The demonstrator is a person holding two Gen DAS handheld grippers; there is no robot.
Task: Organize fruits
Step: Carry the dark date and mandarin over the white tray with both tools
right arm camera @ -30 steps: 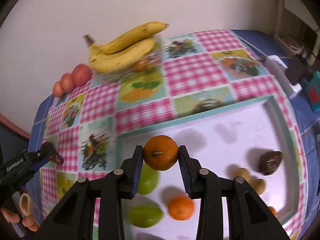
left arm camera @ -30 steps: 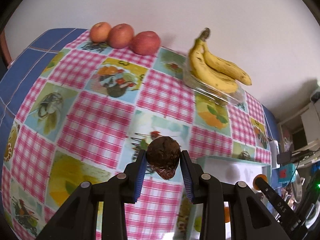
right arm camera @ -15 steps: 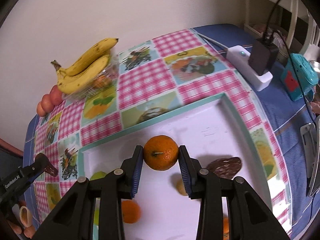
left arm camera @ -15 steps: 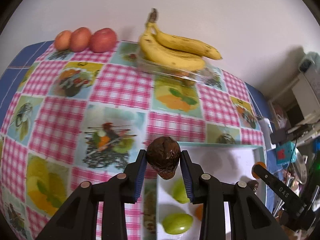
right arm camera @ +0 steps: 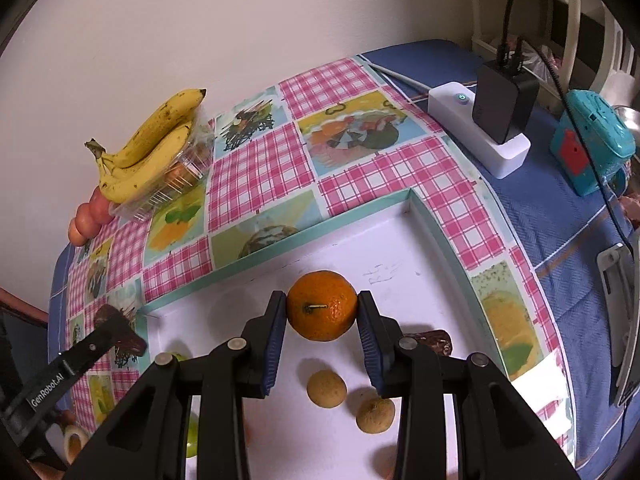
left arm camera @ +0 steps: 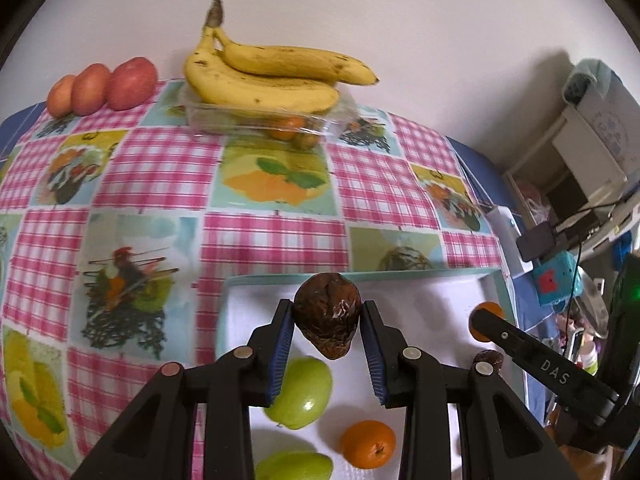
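Left tongs (left arm camera: pixel 328 326) clamping a wrinkled brown fruit (left arm camera: pixel 328 320), right tongs (right arm camera: pixel 322 312) clamping an orange (right arm camera: pixel 322 305), both hovering over the white tray (right arm camera: pixel 404 248).

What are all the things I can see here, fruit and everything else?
bananas: bunch, yellow, atop clear box at the wall
clear box: one, holds orange fruit
apples: three, red, row left of bananas
tray: one, white, teal rim
green fruits: two, in tray
orange: one, loose in tray
tan round fruits: two, in tray
dark fruit: one, brown, in tray
power strip: white, black adapter plugged in
teal device: one, right edge
left gripper: black, holds wrinkled brown fruit
right gripper: black, holds held orange
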